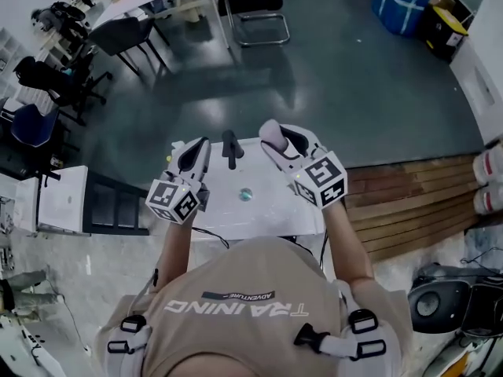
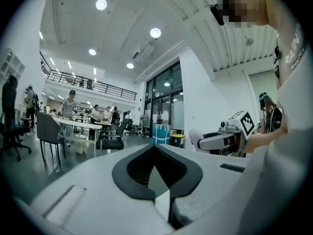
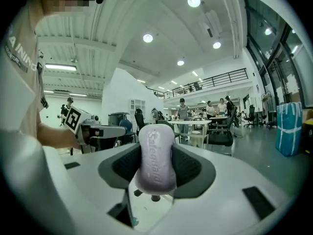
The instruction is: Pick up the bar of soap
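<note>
Soap bar is clear of the table, clamped upright in the right gripper fingers; left gripper fingers together, empty; rounded, slick sides, so a harder squeeze or tilt could squirt it loose.

A small white table stands on a dark grey floor, with wooden planks just beside its right side. A black elongated object lies at the far edge of the tabletop, pointing away from the person; what it is cannot be told. Near the middle of the top lies a small round shiny thing, well apart from the black object. The left gripper covers the table's left edge, and the right gripper covers its far right corner.
</note>
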Demonstrator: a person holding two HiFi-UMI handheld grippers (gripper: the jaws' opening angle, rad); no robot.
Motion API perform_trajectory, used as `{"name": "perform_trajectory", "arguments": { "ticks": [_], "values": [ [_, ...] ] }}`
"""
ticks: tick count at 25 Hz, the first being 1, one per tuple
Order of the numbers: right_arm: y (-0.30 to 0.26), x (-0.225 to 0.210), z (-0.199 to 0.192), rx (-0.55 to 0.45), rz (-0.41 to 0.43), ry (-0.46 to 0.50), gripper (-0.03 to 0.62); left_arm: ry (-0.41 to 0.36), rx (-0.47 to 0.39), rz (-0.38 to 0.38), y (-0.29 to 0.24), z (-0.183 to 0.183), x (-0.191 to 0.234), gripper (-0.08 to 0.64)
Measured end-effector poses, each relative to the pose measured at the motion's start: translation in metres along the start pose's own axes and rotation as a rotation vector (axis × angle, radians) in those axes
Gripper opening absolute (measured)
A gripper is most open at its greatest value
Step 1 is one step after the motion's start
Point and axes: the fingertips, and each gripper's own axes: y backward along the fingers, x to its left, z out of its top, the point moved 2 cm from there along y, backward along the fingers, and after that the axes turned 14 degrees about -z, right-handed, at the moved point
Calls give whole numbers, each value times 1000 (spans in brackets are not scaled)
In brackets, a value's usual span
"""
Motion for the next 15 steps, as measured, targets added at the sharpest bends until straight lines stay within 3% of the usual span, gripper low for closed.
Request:
{"name": "perform_trajectory", "arguments": {
  "ticks": [6, 15],
  "values": [
    [9, 8, 41, -106, 2, 4, 199, -44, -42, 5, 0, 35, 1, -9],
    [15, 10, 60, -164, 1, -9, 199, -71, -64, 5, -1, 45, 2, -8]
  ]
}}
